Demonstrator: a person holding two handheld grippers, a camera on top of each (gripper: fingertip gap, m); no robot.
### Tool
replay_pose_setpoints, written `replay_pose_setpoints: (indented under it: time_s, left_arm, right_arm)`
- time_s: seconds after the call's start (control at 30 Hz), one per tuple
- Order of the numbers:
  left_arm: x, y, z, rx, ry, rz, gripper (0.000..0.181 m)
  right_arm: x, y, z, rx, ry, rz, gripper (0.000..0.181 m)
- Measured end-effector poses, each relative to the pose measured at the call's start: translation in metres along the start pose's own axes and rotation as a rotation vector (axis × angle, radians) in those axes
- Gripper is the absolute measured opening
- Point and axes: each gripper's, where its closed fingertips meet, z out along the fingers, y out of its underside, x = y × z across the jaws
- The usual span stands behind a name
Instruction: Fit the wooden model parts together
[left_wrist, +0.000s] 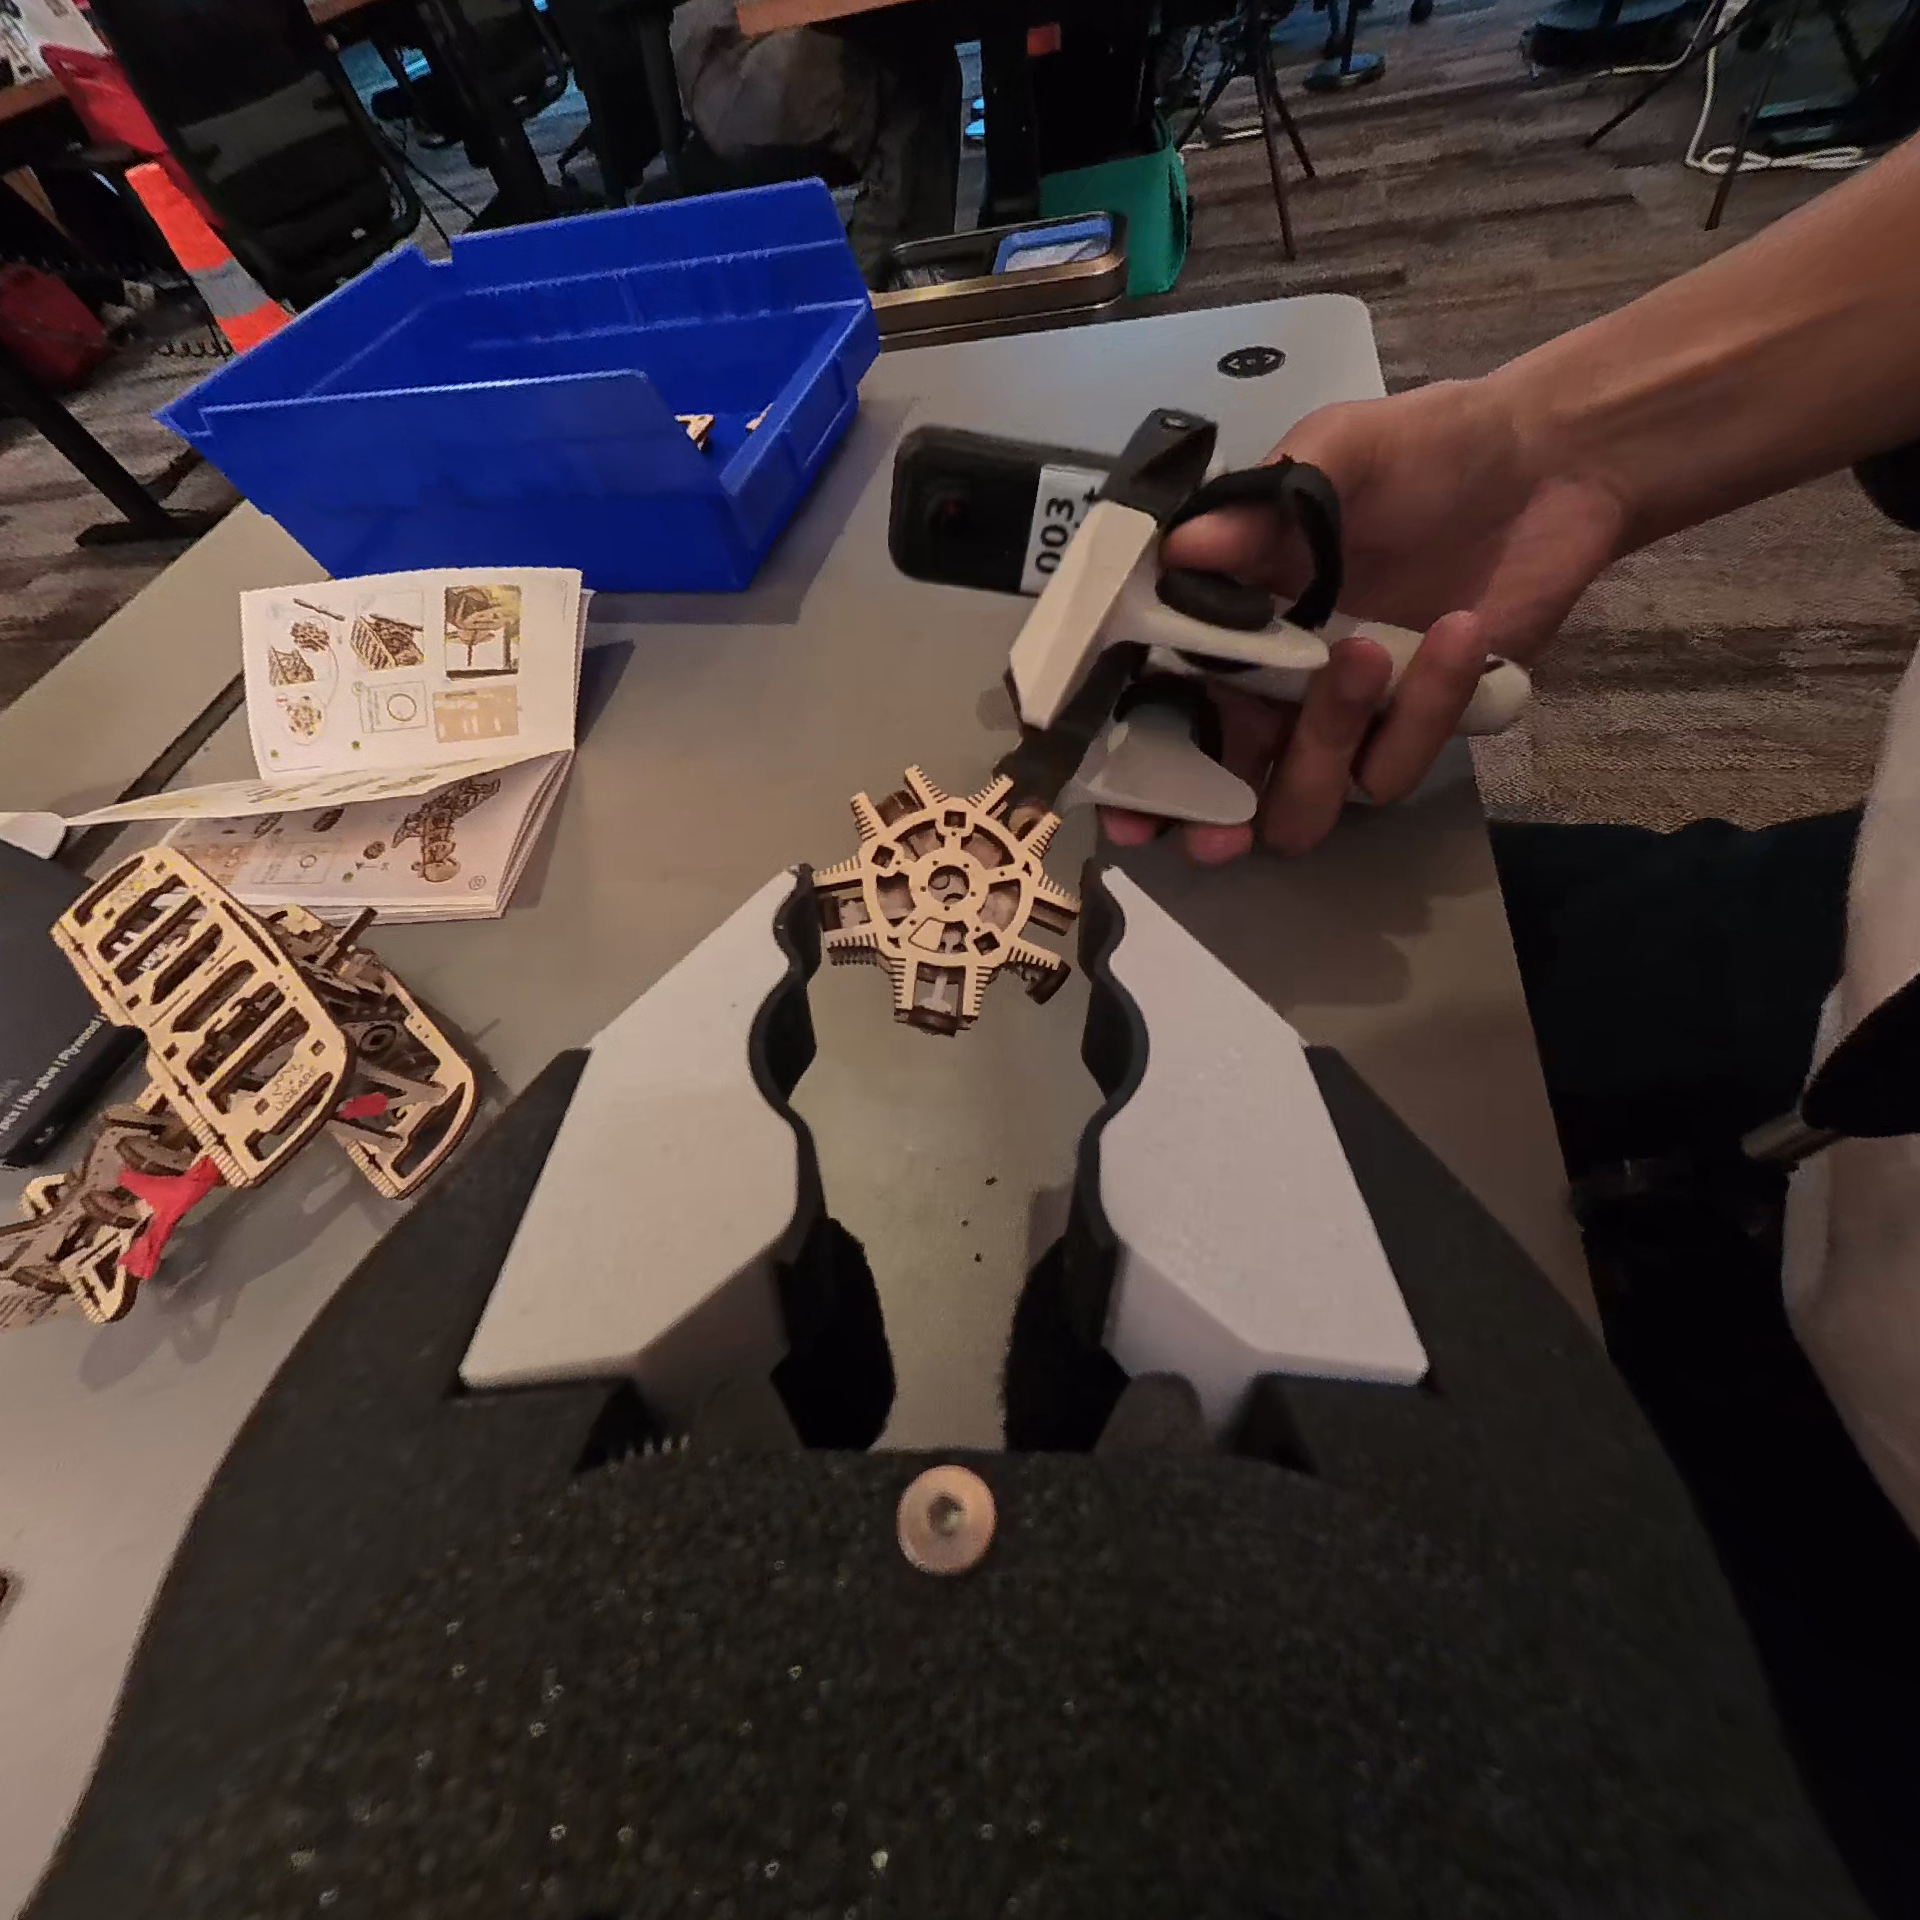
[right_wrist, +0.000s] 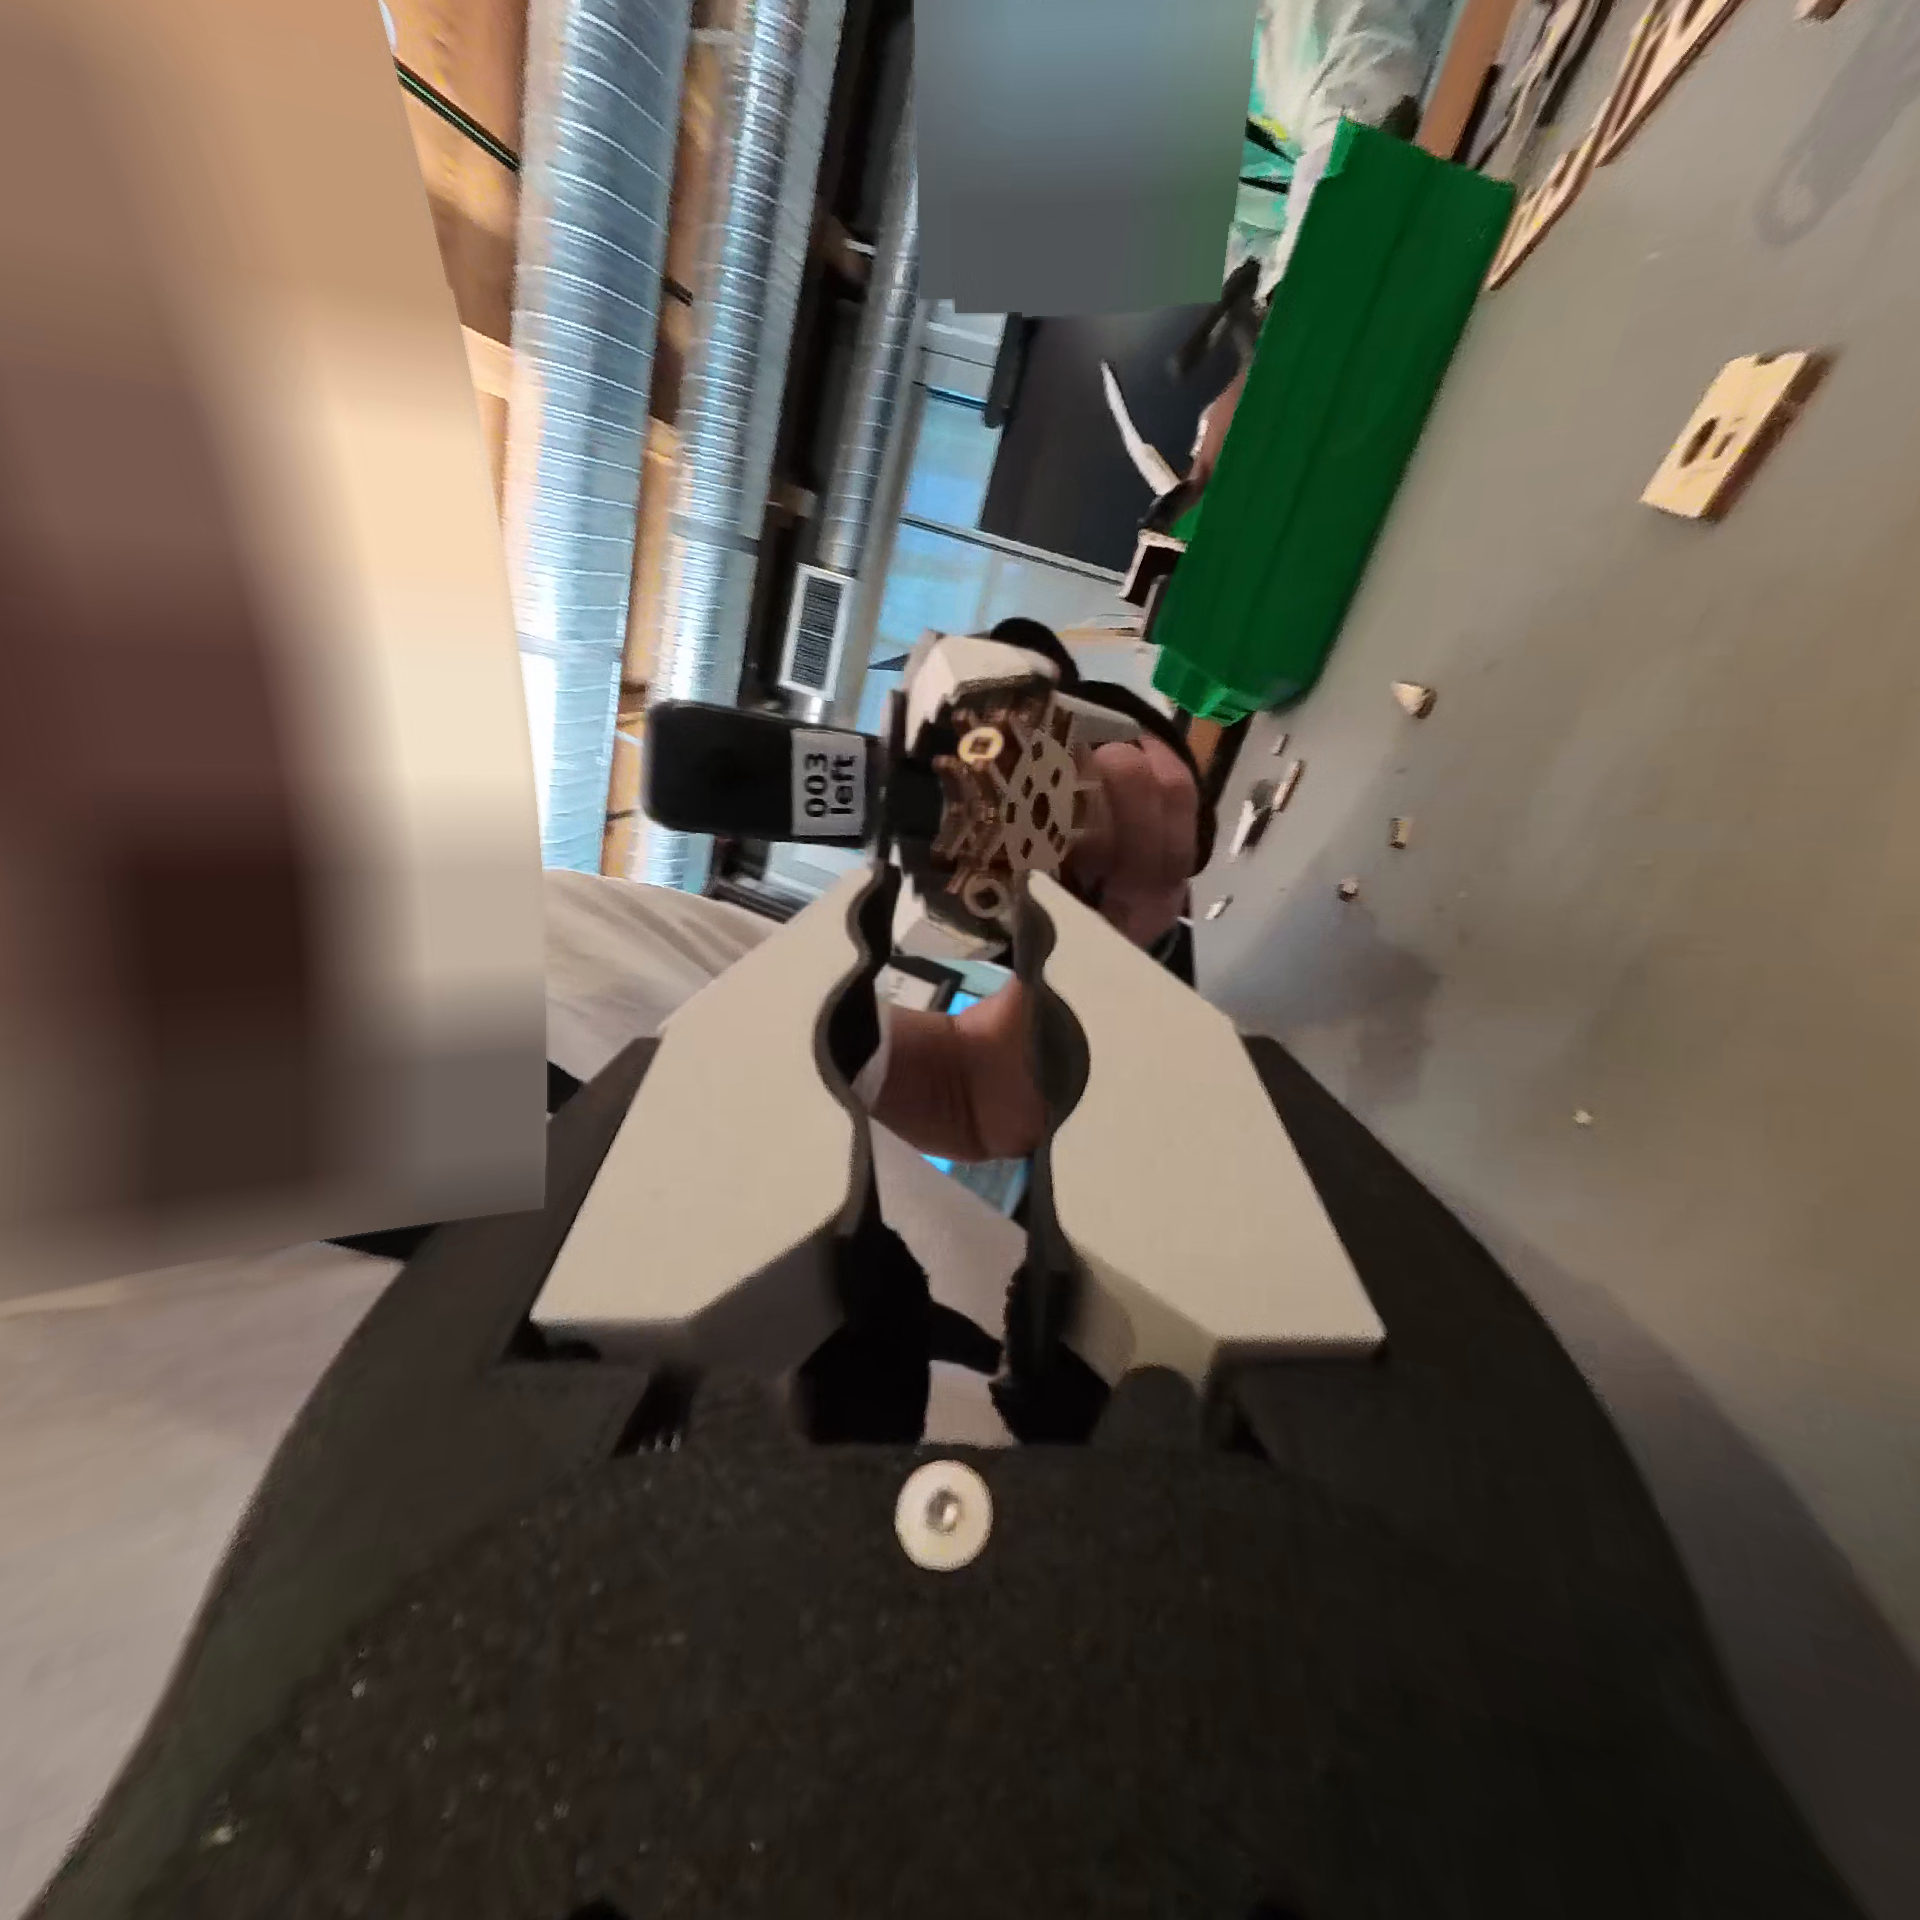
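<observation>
Radial wooden engine (left_wrist: 948, 902) face-up between left gripper's (left_wrist: 940, 914) fingers (left_wrist: 1107, 935).

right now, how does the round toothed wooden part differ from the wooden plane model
The round part is a small finned disc; the plane model is bigger and long. The round part sits between the left claw tips; the plane model lies on the table. Only the plane model has red bits. Both are pale wood.

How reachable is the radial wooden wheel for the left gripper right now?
Probably yes: the radial wheel sits between the left gripper's spread fingers, with nothing in between. The right gripper pinches only one fin at its far edge.
</observation>
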Motion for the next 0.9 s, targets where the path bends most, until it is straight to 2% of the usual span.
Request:
replay_pose_setpoints:
  time_s: [0.4, 0.67, 0.77, 0.9]
  left_arm:
    - [0.001, -0.006, -0.002, 0.012, -0.012, 0.042, 0.048]
    - [0.001, -0.003, 0.0, -0.006, -0.01, 0.041, 0.048]
    - [0.001, 0.003, 0.002, -0.033, -0.001, 0.015, 0.048]
    - [0.002, 0.012, 0.006, -0.078, 0.01, -0.021, 0.047]
  right_arm:
    - [0.002, 0.005, 0.0, -0.012, -0.039, 0.077, 0.009]
    - [0.004, 0.005, 0.0, -0.016, -0.023, 0.069, 0.007]
    - [0.009, 0.006, -0.001, -0.031, 0.049, -0.01, 0.007]
    - [0.019, 0.006, -0.004, -0.053, 0.208, -0.263, 0.007]
